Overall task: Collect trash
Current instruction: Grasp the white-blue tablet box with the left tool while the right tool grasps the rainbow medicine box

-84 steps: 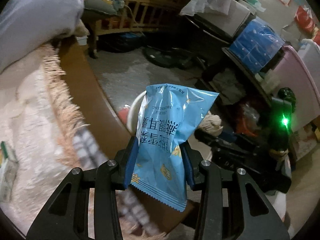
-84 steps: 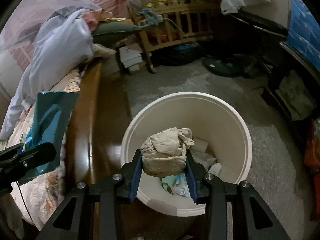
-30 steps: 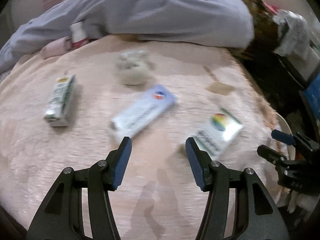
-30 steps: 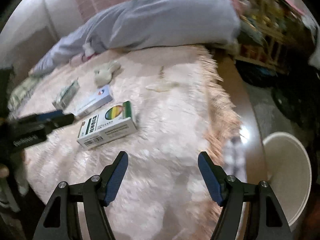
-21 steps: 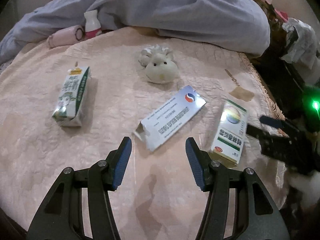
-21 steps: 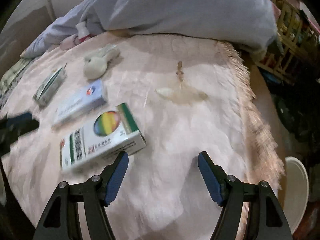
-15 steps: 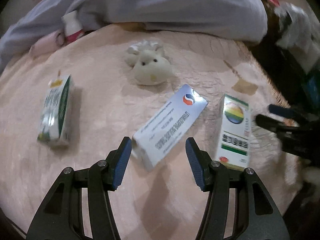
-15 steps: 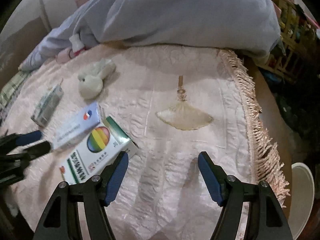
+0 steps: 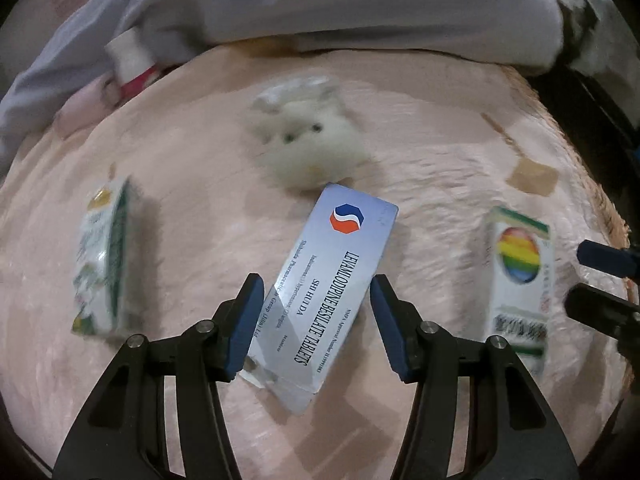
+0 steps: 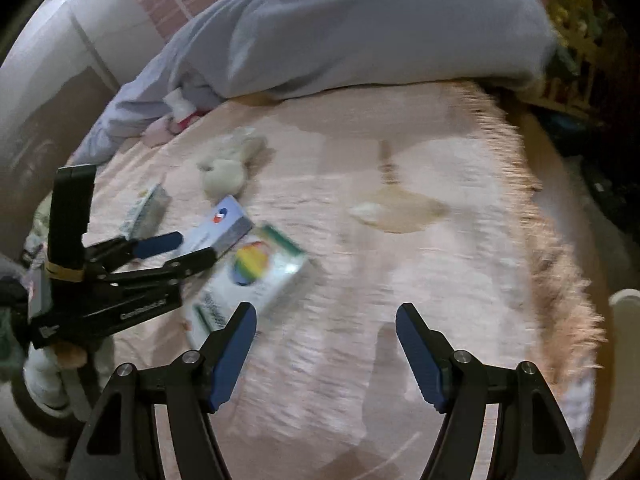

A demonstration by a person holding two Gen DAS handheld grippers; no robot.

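Showing bin rim [image 10: 628, 308] only right view; tablet box [image 9: 324, 296] lettering only left

Your left gripper [image 9: 316, 322] is a black plastic frame with cut-out triangular openings in each arm, silver screw heads at the joints, and ribbed dark blue pads on its fingers [image 9: 248, 328]. Your right gripper [image 10: 326, 356] is built the same: black arms, silver screws, blue pads. Seen from the right wrist view, the left unit carries small white lettering along its side, a tall black block mounted on top, and a yellowish band wrapped round its body.
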